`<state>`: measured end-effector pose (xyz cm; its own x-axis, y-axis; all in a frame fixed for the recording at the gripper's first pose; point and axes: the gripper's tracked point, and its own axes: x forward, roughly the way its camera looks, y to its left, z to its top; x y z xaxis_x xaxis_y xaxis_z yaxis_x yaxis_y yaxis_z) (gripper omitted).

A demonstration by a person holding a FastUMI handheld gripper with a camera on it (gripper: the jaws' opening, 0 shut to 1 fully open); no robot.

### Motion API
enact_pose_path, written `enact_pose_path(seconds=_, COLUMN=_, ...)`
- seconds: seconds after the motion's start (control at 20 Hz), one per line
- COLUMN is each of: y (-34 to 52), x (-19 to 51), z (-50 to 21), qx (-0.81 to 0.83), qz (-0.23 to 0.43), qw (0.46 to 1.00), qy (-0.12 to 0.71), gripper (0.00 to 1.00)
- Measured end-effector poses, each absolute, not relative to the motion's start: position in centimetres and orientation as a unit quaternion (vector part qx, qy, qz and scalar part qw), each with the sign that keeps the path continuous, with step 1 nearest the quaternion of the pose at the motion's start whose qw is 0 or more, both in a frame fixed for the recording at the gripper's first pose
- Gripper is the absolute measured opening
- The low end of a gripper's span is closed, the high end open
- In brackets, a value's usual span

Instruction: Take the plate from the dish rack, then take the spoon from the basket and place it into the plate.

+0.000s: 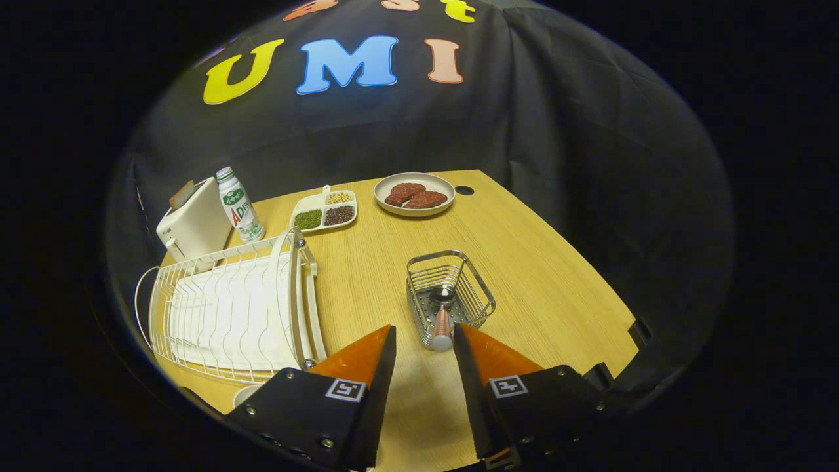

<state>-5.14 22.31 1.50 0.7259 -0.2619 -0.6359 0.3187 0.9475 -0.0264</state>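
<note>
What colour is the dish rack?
White or cream wire; the dish rack shows best in the gripper view, beside the open tool.

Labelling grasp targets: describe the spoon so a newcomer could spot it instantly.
Start at the wooden table, then find the small wire basket right of the white dish rack. The spoon stands in it, its handle leaning over the near rim, just ahead of the open tongs. It is the basket's lone utensil; a pale plate peeks beside the tongs.
</note>
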Motion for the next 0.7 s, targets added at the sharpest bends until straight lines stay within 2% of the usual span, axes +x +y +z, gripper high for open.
enact_pose_path(seconds=0.15, y=21.4, x=-4.8, z=0.8, qx=0.026, qz=-0.166, qw=0.922, qy=0.348, gripper=0.54)
enact_pose_path(seconds=0.25, y=21.3, x=-4.9, z=0.8, qx=0.011, qz=-0.163, qw=0.921, qy=0.353, gripper=0.33)
enact_pose_path(seconds=0.3, y=20.7, x=-5.1, z=0.8, qx=-0.002, qz=-0.171, qw=0.918, qy=0.357, gripper=0.27)
enact_pose_path(seconds=0.35, y=20.4, x=-4.9, z=0.6, qx=-0.01, qz=-0.169, qw=0.919, qy=0.356, gripper=0.27)
enact_pose_path(seconds=0.4, y=20.5, x=-5.1, z=1.1, qx=-0.019, qz=-0.169, qw=0.919, qy=0.356, gripper=0.14)
enact_pose_path(seconds=0.55, y=20.4, x=-5.3, z=1.6, qx=-0.024, qz=-0.164, qw=0.922, qy=0.351, gripper=0.14)
enact_pose_path(seconds=0.6, y=20.3, x=-5.2, z=1.7, qx=-0.024, qz=-0.162, qw=0.923, qy=0.347, gripper=0.08)
enact_pose_path(seconds=0.7, y=19.9, x=-5.6, z=1.9, qx=-0.033, qz=-0.168, qw=0.922, qy=0.347, gripper=0.08)
